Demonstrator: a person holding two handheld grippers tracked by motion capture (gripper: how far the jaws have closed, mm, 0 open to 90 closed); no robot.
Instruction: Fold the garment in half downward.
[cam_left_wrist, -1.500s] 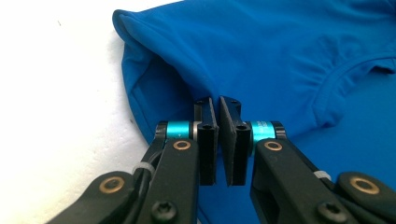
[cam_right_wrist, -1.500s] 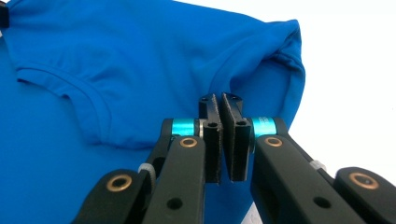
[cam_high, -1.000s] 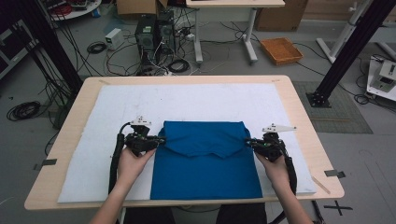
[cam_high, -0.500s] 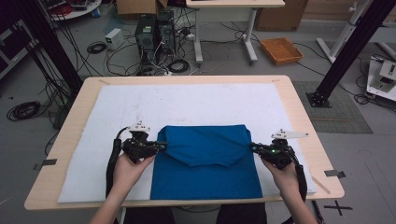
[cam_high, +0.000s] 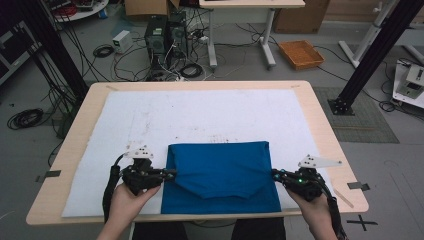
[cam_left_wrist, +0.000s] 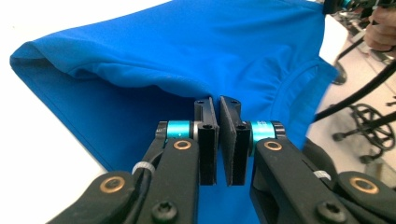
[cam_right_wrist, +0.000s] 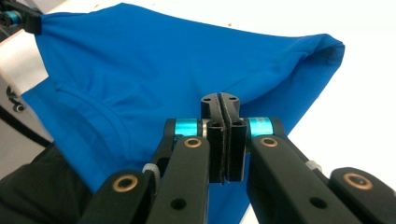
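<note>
1. Shirt, blue and folded over, lies at the near edge of the surface.
2. Left hand-held gripper and right hand-held gripper are clamped on the fold's side edges.
3. White mat beyond lies bare to the far edge.

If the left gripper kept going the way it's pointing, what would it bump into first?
The blue T-shirt itself: the left gripper is shut on its edge and points across it. Beyond the cloth, probably the right gripper at the far edge.
</note>
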